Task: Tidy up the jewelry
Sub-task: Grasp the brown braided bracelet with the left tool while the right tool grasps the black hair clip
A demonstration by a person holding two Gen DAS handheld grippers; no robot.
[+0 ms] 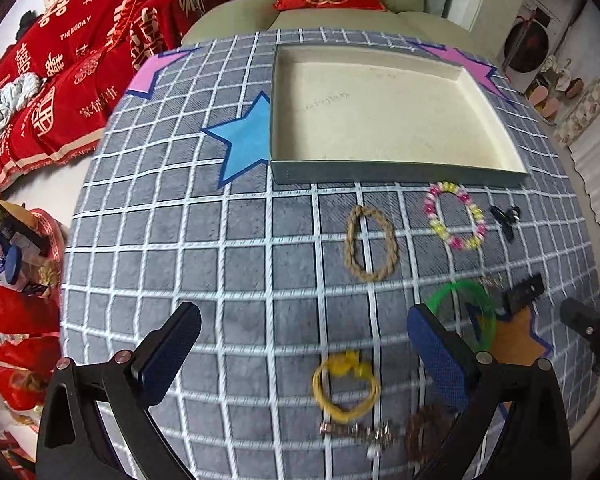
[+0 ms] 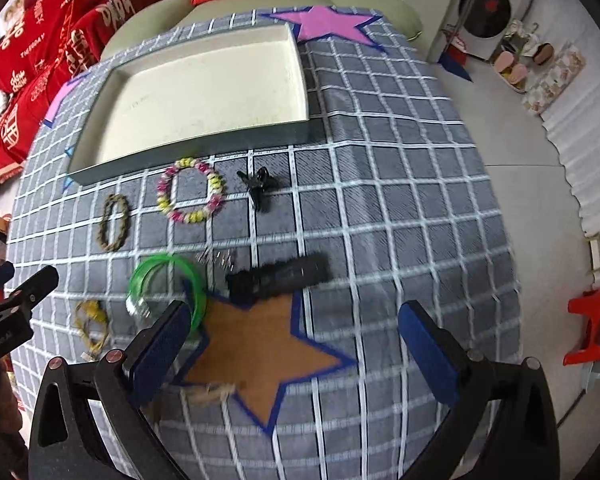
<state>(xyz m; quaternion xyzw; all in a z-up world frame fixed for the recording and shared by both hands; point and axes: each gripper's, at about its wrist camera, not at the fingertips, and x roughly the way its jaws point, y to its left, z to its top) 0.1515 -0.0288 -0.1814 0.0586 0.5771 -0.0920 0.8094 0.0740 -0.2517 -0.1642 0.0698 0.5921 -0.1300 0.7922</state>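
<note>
Between the spread fingers of the left tongs point(image 1: 304, 344), which hold nothing, lies a yellow hair tie point(image 1: 346, 390) on the grid-patterned tabletop point(image 1: 180, 240). Just nearer the camera sit a blurred silver chain point(image 1: 364, 434) and a brown beaded bracelet point(image 1: 424, 428), the latter partly behind the right finger. Beyond that finger lies a green bangle point(image 1: 462, 316), and farther out a braided rope bracelet point(image 1: 371, 243), a pink-and-yellow beaded bracelet point(image 1: 454, 216) and a small black claw clip point(image 1: 506, 218). Past these stands the shallow cream-lined box point(image 1: 380, 172), empty.

The right tongs point(image 2: 296, 336) are likewise wide open and empty, above an orange star point(image 2: 260, 348). Just ahead lies a long black hair clip point(image 2: 278, 280), blurred, touching the star's tip. The green bangle sits beside the left finger.
</note>
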